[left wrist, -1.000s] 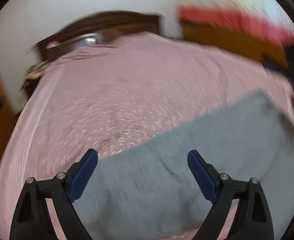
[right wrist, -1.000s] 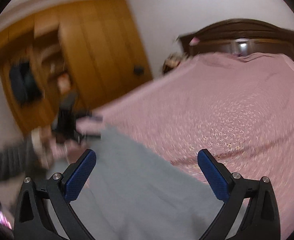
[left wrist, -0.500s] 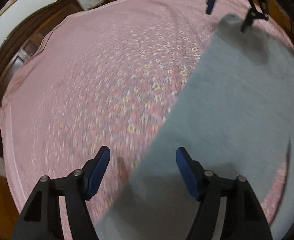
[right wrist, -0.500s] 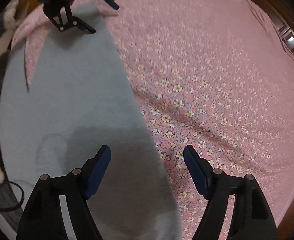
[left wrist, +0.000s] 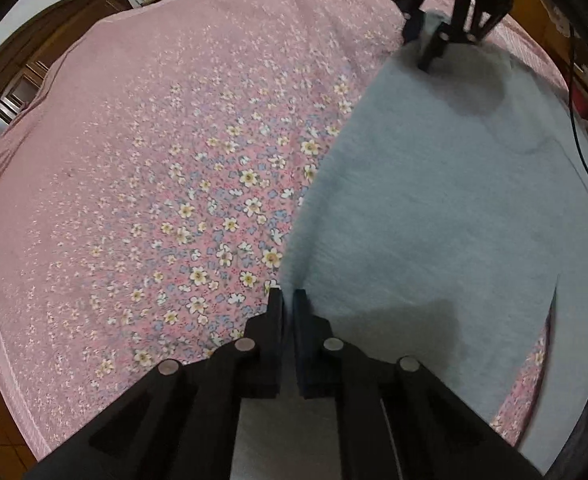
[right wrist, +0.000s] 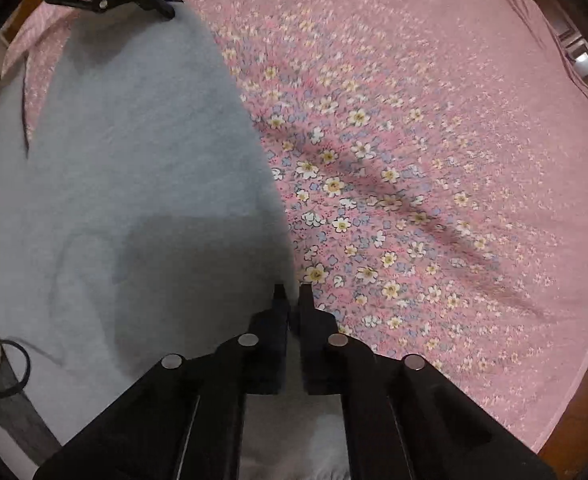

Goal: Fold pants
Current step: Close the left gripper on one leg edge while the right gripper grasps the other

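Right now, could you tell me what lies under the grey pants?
The grey pants lie on the pink floral bedspread, which shows along their edge; whatever lies directly beneath them is covered.

The pants [left wrist: 446, 216] are a soft, matt grey-blue cloth with a fine, slightly fuzzy nap, and they lie on a bedspread [left wrist: 141, 168] of smooth, matt pink cloth printed with small white, yellow and blue flowers. The left gripper [left wrist: 287, 300] and the right gripper [right wrist: 292, 296] are of matt black plastic with a faintly ribbed finish, fitted with round, dull-silver metal pins; their jaws carry dark blue pads. The headboard [left wrist: 33, 60] is dark, lightly glossy wood.
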Available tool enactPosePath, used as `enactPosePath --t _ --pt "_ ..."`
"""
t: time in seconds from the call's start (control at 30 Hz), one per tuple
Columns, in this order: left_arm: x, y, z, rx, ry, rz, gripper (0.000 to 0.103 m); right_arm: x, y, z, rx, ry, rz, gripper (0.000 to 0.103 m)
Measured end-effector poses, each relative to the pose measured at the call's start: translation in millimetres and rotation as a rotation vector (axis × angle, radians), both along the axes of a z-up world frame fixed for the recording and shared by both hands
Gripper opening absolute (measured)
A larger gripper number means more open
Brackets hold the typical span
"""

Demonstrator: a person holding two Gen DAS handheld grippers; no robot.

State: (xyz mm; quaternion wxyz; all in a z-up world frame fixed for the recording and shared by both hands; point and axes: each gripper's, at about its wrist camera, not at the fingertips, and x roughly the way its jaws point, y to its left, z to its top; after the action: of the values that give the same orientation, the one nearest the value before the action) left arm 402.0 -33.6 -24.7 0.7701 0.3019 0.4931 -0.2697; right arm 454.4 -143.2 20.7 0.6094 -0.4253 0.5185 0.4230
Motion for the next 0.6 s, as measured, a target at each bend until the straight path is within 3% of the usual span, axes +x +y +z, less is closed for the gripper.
enactPosePath --t 0.33,0.4,0.6 --pt "-31.7 -4.6 22.4 0.094 -0.081 -0.049 0.004 -33.7 -14.2 36.7 -0.017 -0.178 0.025 0.004" --pt "-42.3 -15.0 28.6 0.154 -0.191 -0.055 0.004 -53.6 -15.4 38.8 -0.048 -0.254 0.080 0.003" --pt "-104.0 -32.3 48.9 0.306 -0.457 -0.069 0.004 -156.1 -16.7 51.2 -0.105 -0.707 0.273 0.003"
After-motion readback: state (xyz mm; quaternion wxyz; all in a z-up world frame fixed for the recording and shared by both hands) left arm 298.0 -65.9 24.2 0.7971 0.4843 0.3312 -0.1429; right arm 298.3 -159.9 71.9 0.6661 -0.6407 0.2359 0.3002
